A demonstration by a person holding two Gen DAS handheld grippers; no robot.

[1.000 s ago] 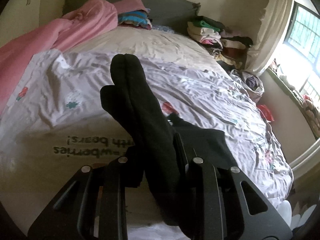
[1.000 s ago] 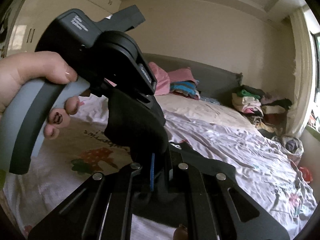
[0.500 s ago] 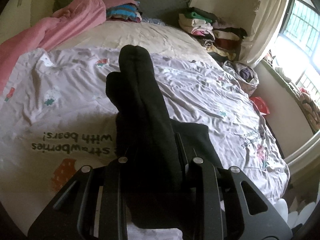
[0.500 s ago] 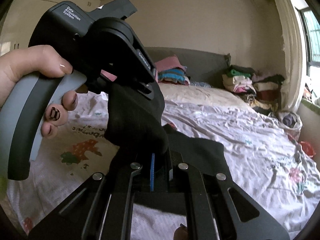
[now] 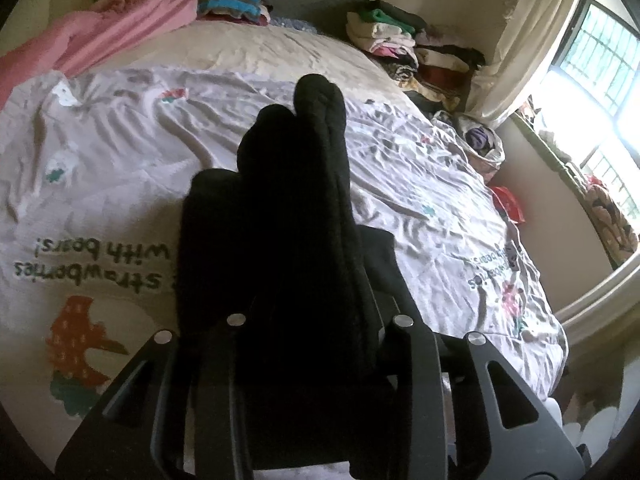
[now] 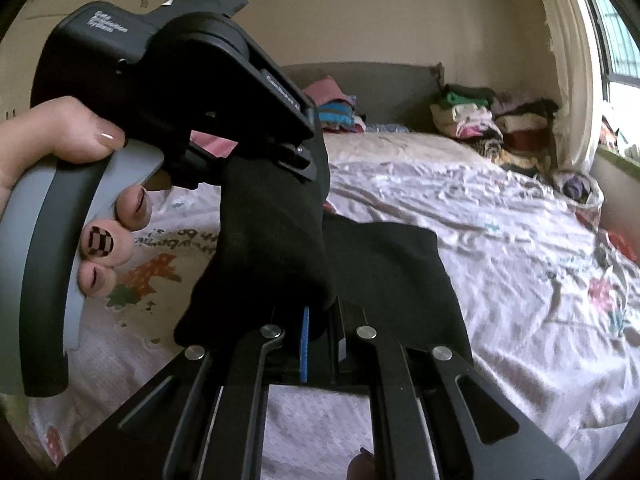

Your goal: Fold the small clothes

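A black sock pair point(image 5: 296, 208) drapes over my left gripper point(image 5: 316, 312), whose jaws are shut on it; the sock's toe end points away over the bed. In the right wrist view the left gripper body point(image 6: 168, 92) sits at upper left, held by a hand, with the sock point(image 6: 272, 240) hanging from it down into my right gripper point(image 6: 320, 320), which is shut on the sock's lower end. A flat black garment point(image 6: 396, 272) lies on the bedsheet point(image 6: 500, 240) behind both grippers.
The bed has a white printed sheet point(image 5: 100, 152). A pink blanket point(image 5: 120, 28) lies at far left. Folded clothes stacks point(image 5: 404, 44) sit at the headboard and far right. A window point(image 5: 592, 72) is on the right, with a bag of clothes point(image 5: 480, 140) by the bed edge.
The sock has bunched up and folded closer over the left gripper. Both grippers shifted slightly over the bed while keeping hold.
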